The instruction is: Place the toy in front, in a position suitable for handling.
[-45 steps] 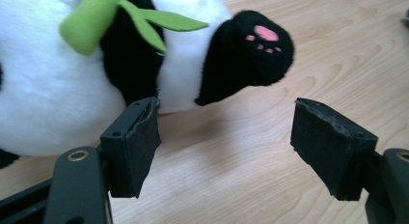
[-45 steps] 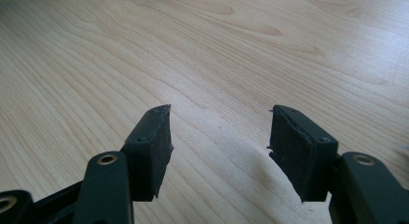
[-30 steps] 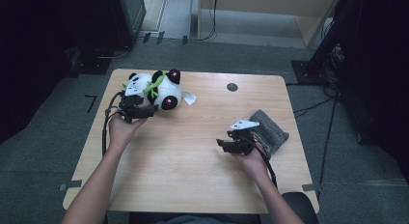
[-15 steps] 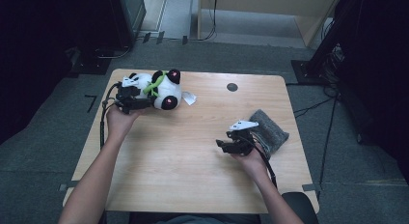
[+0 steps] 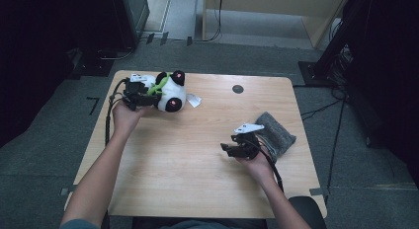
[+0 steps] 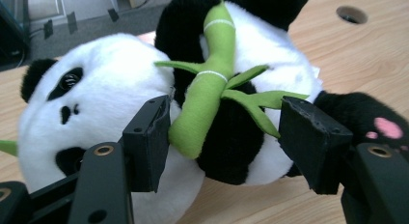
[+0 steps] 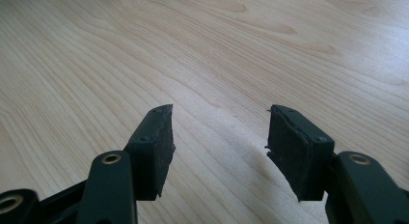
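A black-and-white panda plush (image 5: 172, 93) lies on its back at the far left of the wooden table (image 5: 188, 165), hugging a green bamboo stalk (image 6: 207, 89). My left gripper (image 5: 149, 94) reaches in from its left. Its jaws have just been closing and straddle the bamboo stalk and the panda's dark chest (image 6: 224, 132). The left pad (image 6: 156, 137) sits right against the stalk's end; the other pad stands clear, so nothing is clamped. My right gripper (image 5: 228, 149) rests low at the table's right, open over bare wood (image 7: 219, 137).
A grey folded cloth (image 5: 276, 135) lies just right of the right gripper near the table's edge. A white tag (image 5: 193, 99) sticks out beside the panda. A round cable hole (image 5: 237, 89) sits at the far middle. Dark stands and cables surround the table.
My left hand has moved away from the person, up alongside the panda, so the jaws now reach around its chest. The right hand and the grey cloth have stayed put.
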Demonstrator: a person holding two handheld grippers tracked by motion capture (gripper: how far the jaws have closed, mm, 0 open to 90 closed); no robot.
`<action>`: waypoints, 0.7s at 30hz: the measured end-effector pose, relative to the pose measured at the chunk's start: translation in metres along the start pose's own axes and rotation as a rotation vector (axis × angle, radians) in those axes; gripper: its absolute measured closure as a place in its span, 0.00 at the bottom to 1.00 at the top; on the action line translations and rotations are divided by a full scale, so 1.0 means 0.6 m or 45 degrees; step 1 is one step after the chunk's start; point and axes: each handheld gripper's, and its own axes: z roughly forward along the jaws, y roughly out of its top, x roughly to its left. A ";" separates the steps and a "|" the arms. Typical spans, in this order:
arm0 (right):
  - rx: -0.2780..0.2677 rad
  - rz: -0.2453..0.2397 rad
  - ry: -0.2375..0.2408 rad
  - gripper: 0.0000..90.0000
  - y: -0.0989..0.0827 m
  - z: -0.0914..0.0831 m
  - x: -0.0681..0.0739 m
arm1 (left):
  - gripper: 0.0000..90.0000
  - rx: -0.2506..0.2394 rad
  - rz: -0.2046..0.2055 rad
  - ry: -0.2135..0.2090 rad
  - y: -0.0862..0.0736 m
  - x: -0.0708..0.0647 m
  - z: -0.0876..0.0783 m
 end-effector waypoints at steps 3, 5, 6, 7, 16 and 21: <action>0.006 0.002 0.001 0.47 0.000 0.000 0.002 | 0.43 -0.002 -0.014 0.004 -0.003 0.002 0.009; 0.005 -0.006 0.002 0.47 0.000 0.000 0.001 | 0.47 -0.008 -0.015 0.009 -0.003 0.002 0.011; 0.007 -0.007 0.001 0.47 -0.001 0.000 0.001 | 0.50 -0.011 -0.011 0.009 -0.003 0.001 0.011; 0.009 -0.011 0.001 0.48 -0.001 0.000 0.001 | 0.53 -0.012 -0.012 0.004 -0.004 0.002 0.012; 0.001 0.022 -0.004 0.49 -0.002 -0.007 -0.004 | 0.83 -0.030 -0.023 -0.013 -0.001 0.000 0.006; -0.004 0.016 -0.014 0.49 -0.004 -0.008 -0.004 | 0.88 -0.054 -0.031 -0.017 0.003 0.000 -0.004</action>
